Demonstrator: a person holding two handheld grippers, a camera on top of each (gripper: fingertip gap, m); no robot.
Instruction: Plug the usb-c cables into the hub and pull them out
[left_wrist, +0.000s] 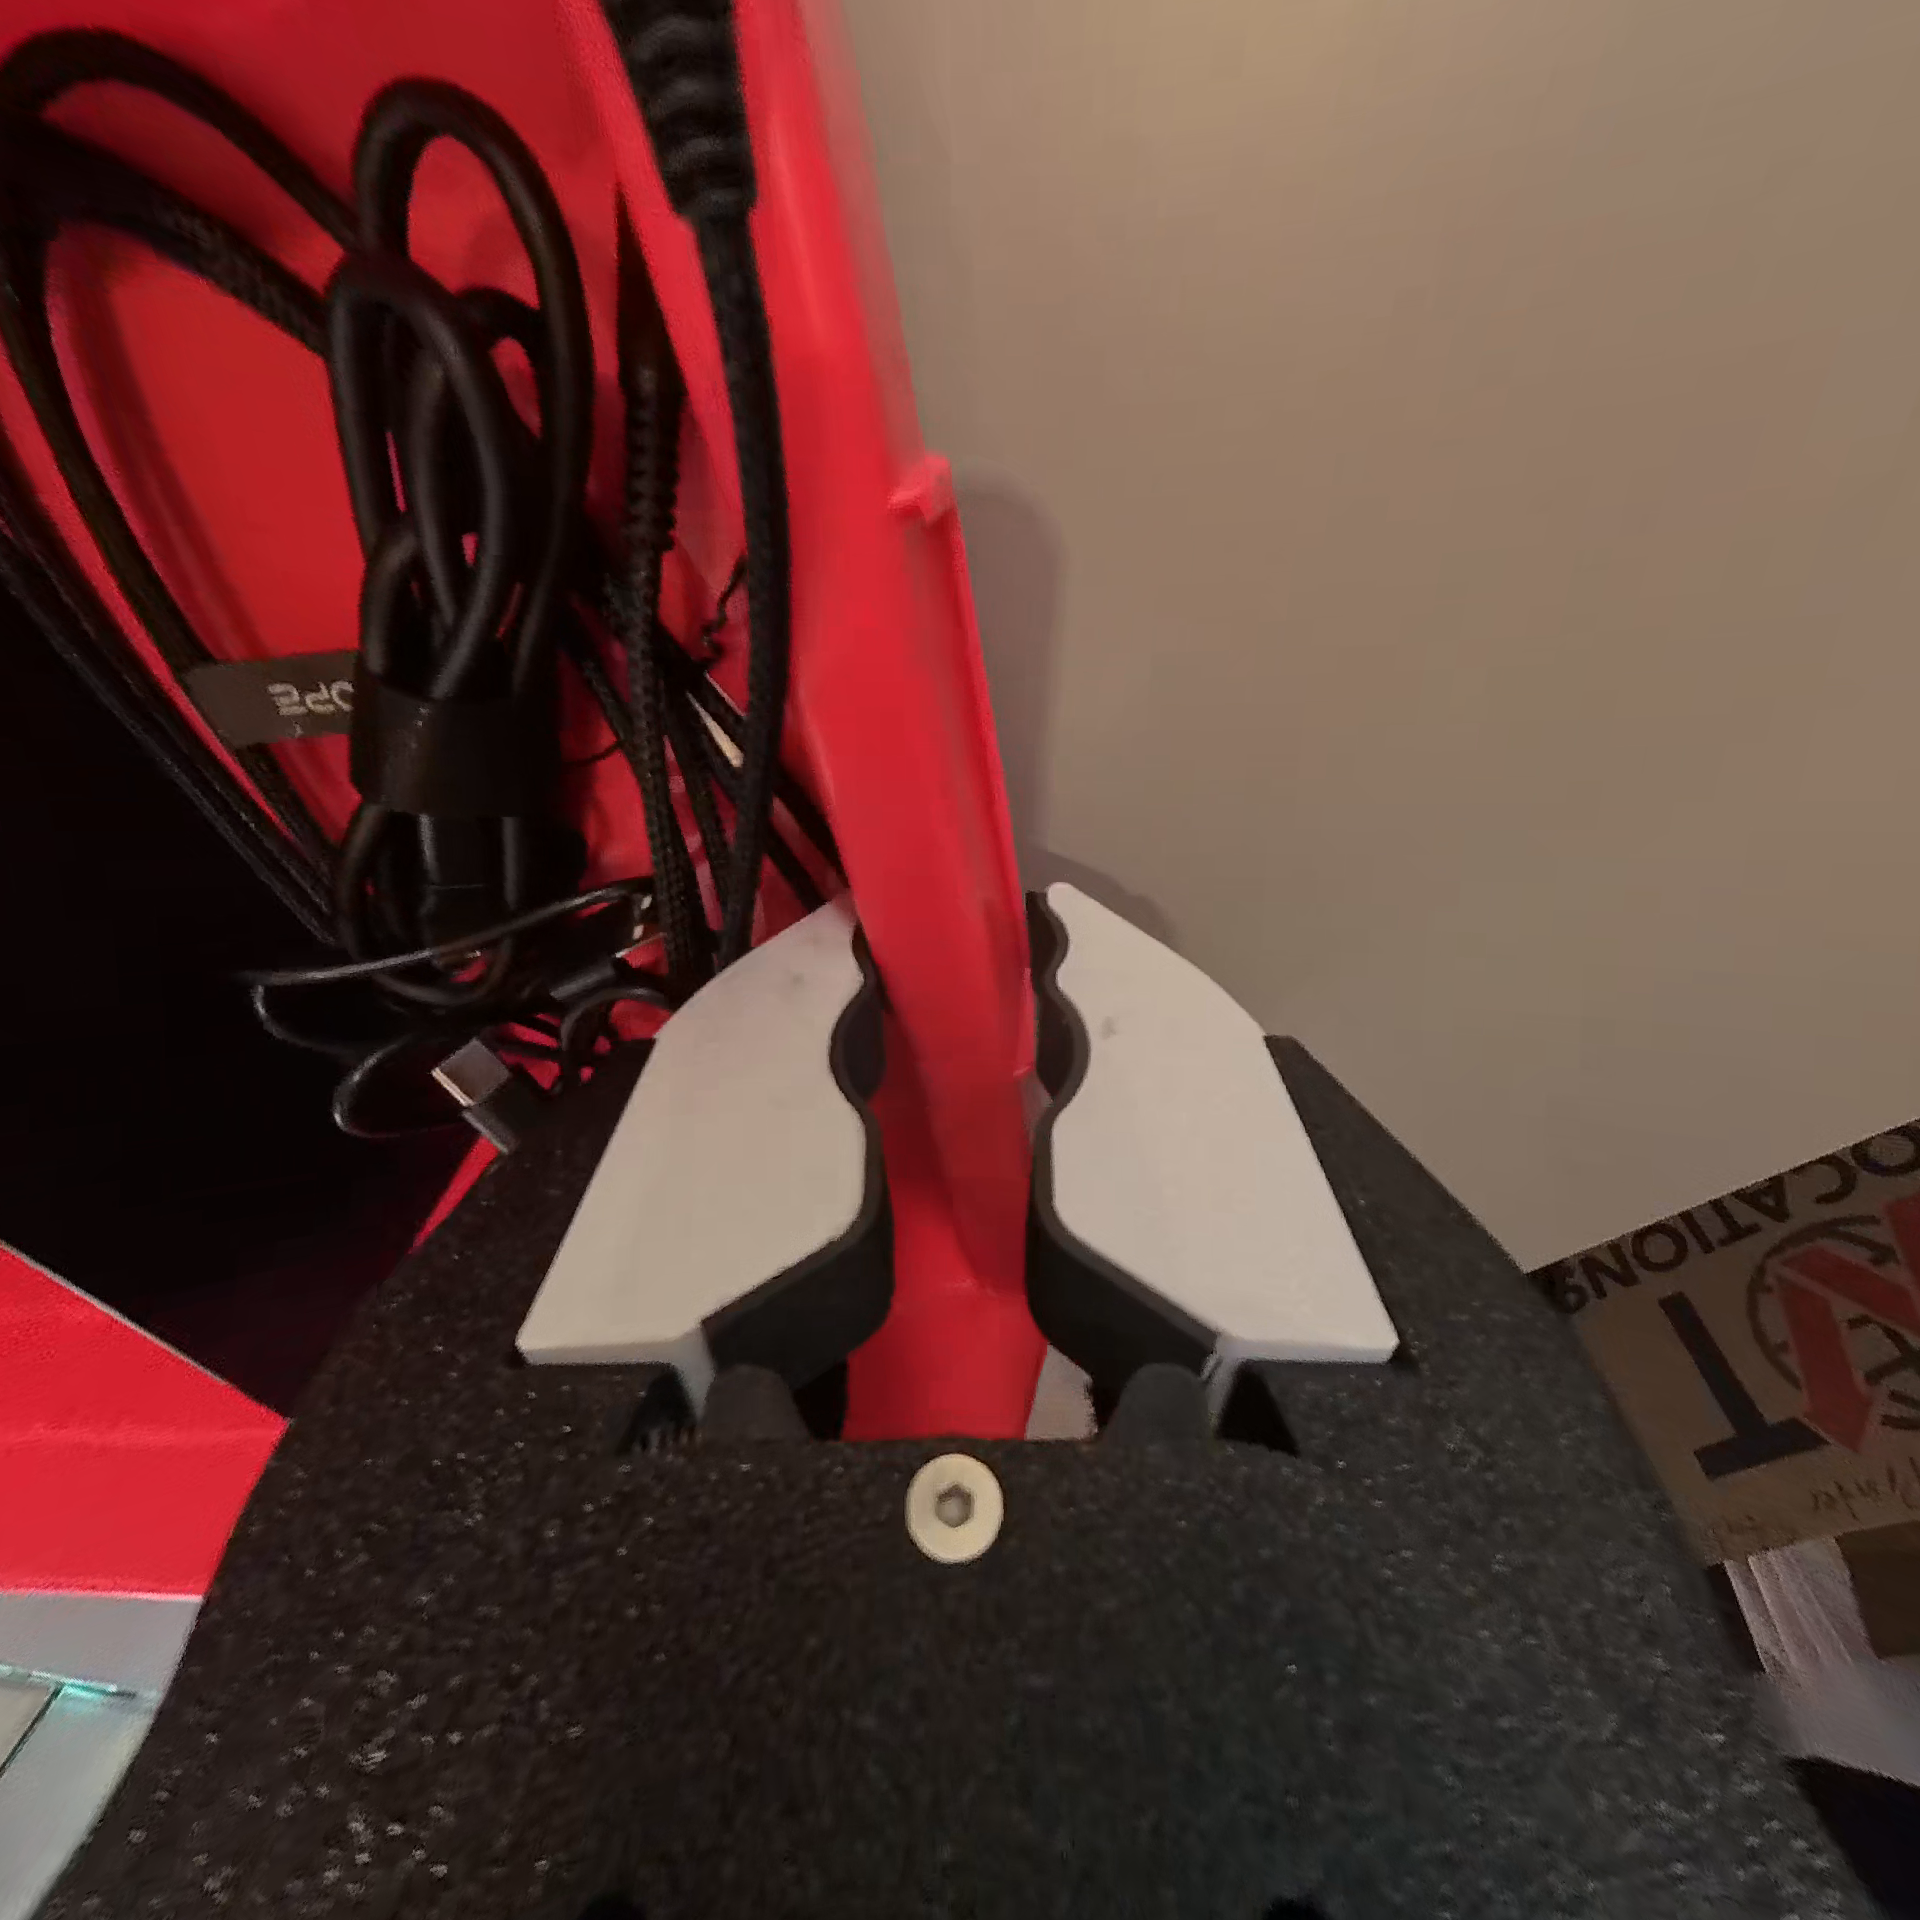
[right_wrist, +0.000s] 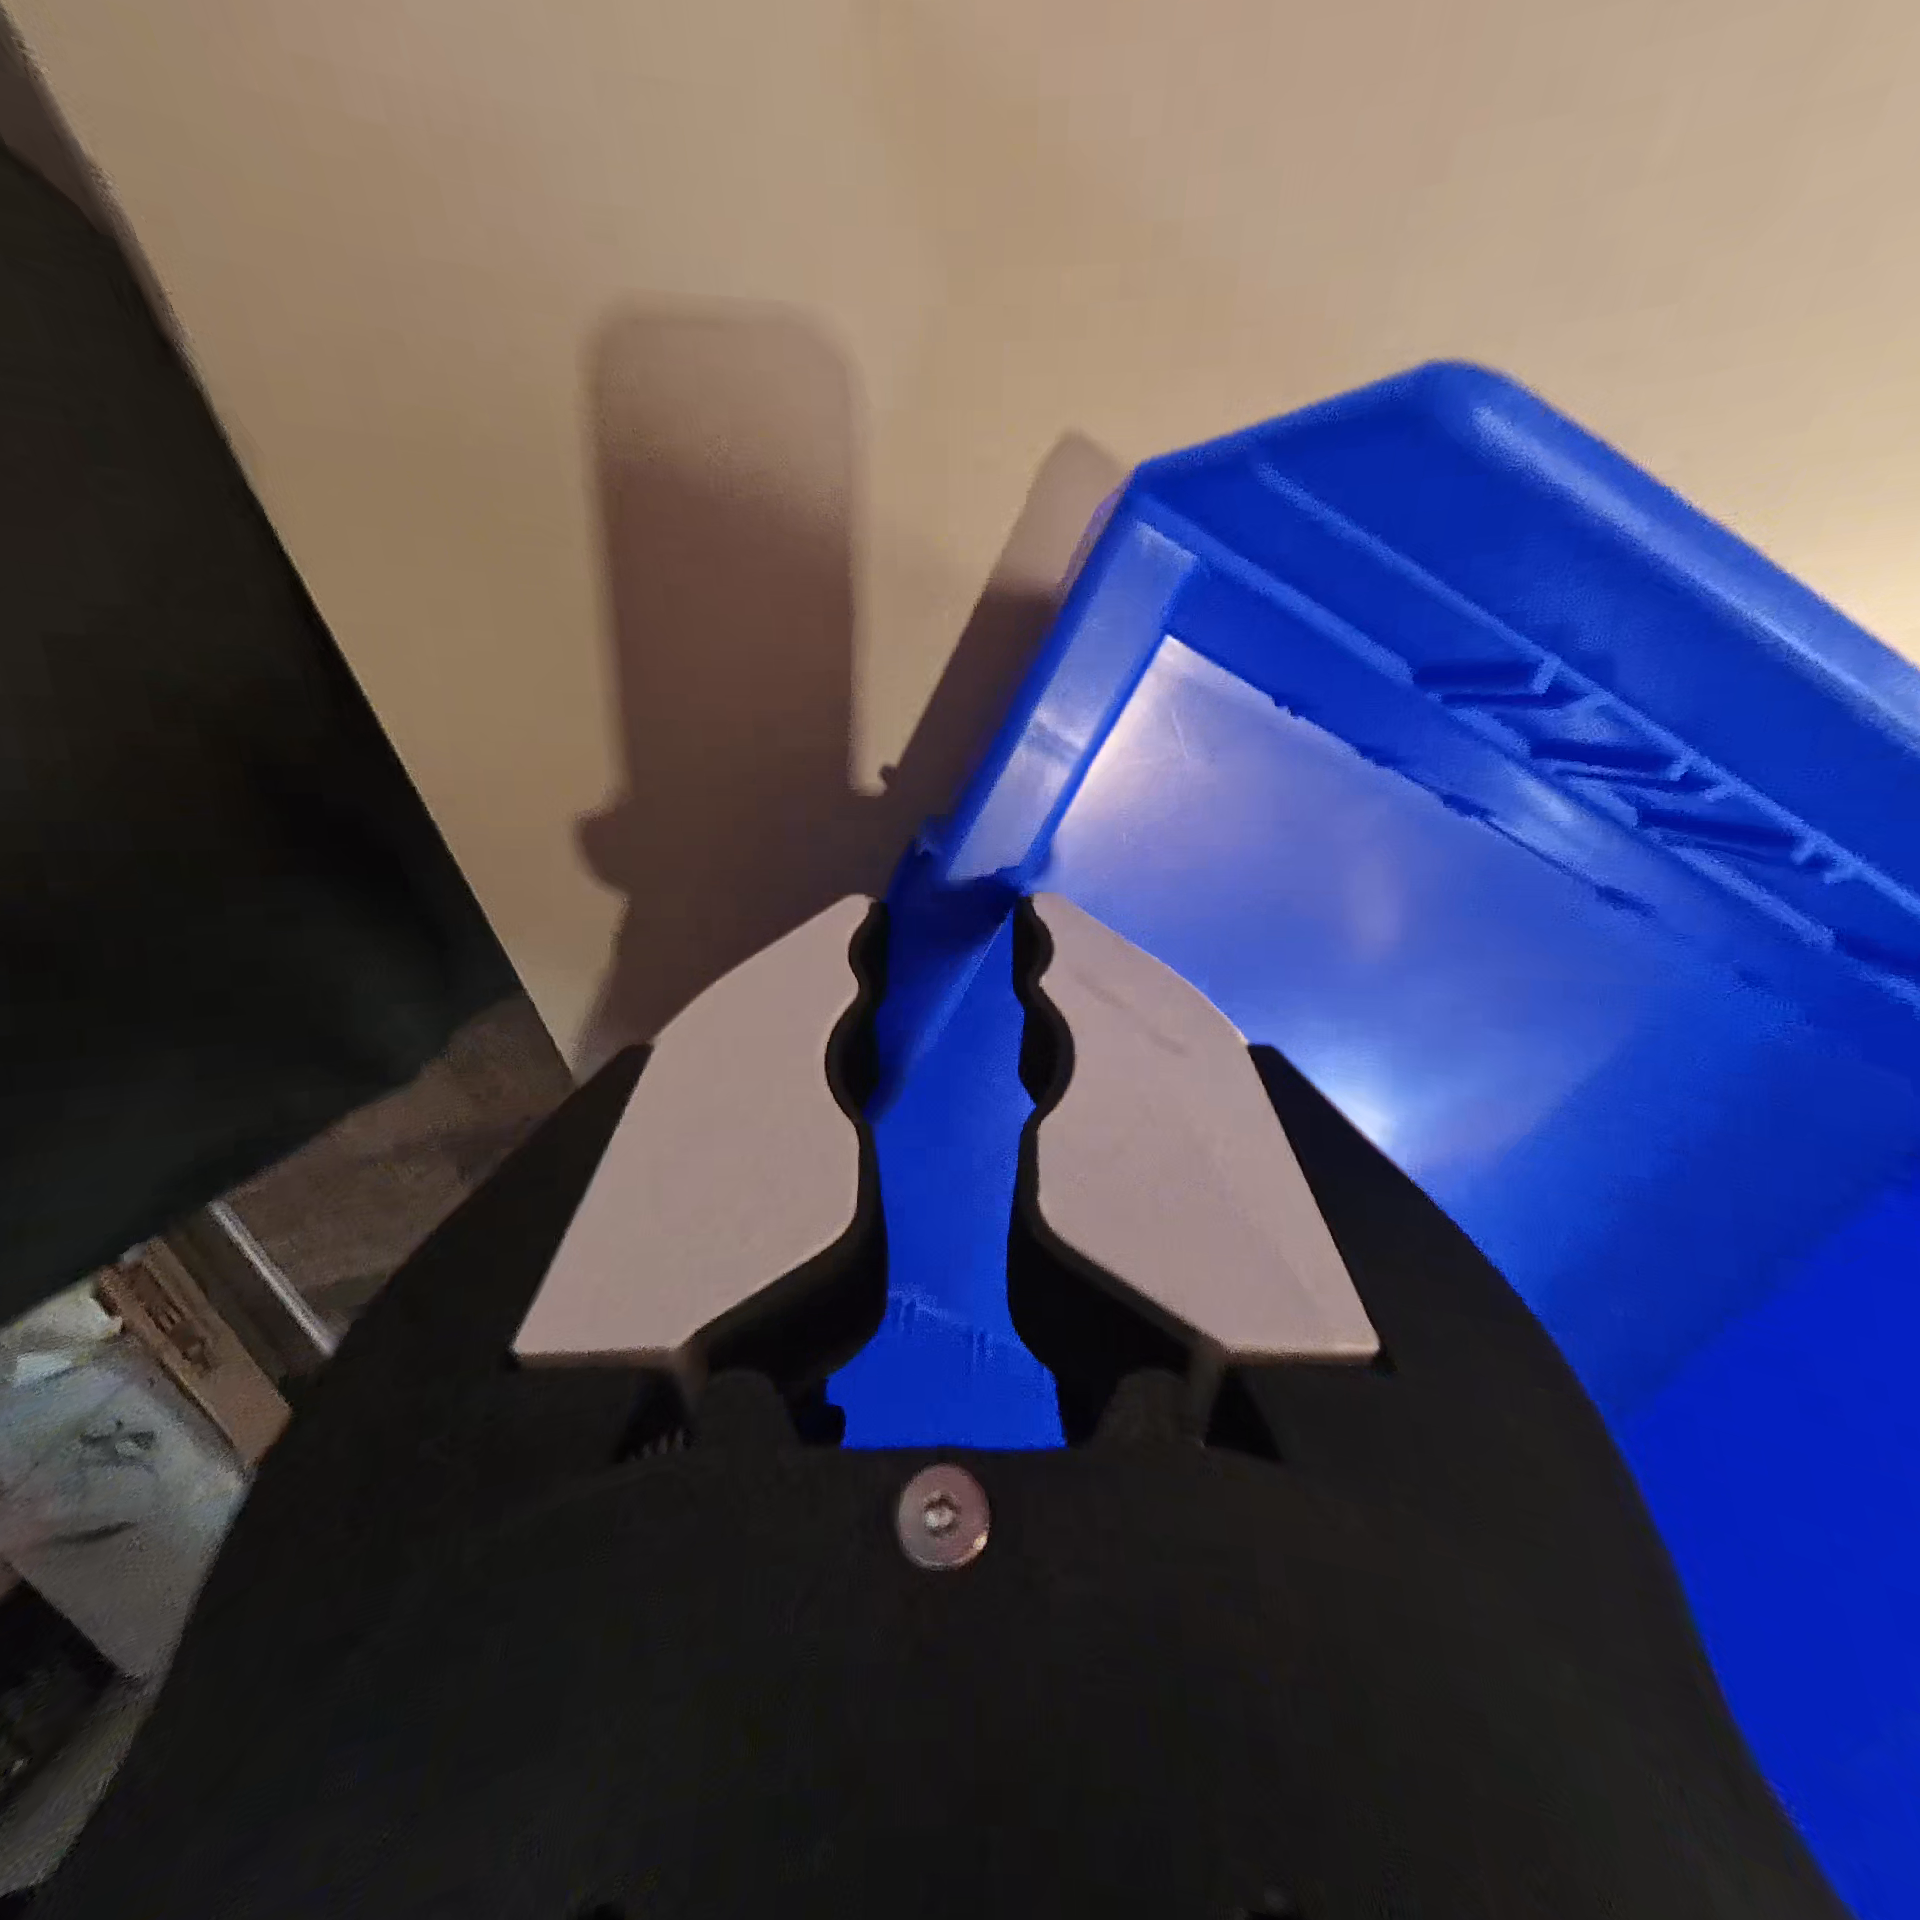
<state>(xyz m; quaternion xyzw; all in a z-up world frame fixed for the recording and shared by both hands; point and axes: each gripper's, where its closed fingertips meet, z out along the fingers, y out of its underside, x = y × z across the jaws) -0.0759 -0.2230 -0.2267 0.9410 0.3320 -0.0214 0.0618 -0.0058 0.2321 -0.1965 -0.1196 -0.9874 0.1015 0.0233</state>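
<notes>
My left gripper (left_wrist: 940, 920) has its fingers narrow, clamped on the side wall of a red bin (left_wrist: 914, 665); the wall runs straight up between the pads, one finger inside the bin and one outside. Inside the red bin sits a tangle of black cables (left_wrist: 447, 582), some braided, some smooth, bunched against the bin's inner wall toward its left. One smooth cable is bundled with a black strap (left_wrist: 390, 743). A grey metal plug (left_wrist: 473, 1086) pokes out at the bottom of the pile, just left of my left finger (left_wrist: 727, 1122), close but not touching as far as I can tell. I can't pick out the hub in either view.

Right of the red wall there's only plain beige wall (left_wrist: 1455, 520), so open room on that side. Lower right corner of the left view shows a cardboard box (left_wrist: 1745, 1382) with print on it, near the gripper body. Lower left shows a red surface (left_wrist: 114, 1455) and a pale grey edge, blurry.

My right gripper (right_wrist: 945, 914) is also narrow, fingers pinching the wall of a blue bin (right_wrist: 1507, 935) near its corner. The bin tilts up and away to the right; its inside looks bare where I can see it. Left of it a beige wall (right_wrist: 520, 208) with the bin's and gripper's shadow. A dark panel (right_wrist: 156, 727) fills the left edge, and clutter I can't identify sits at the bottom left.
</notes>
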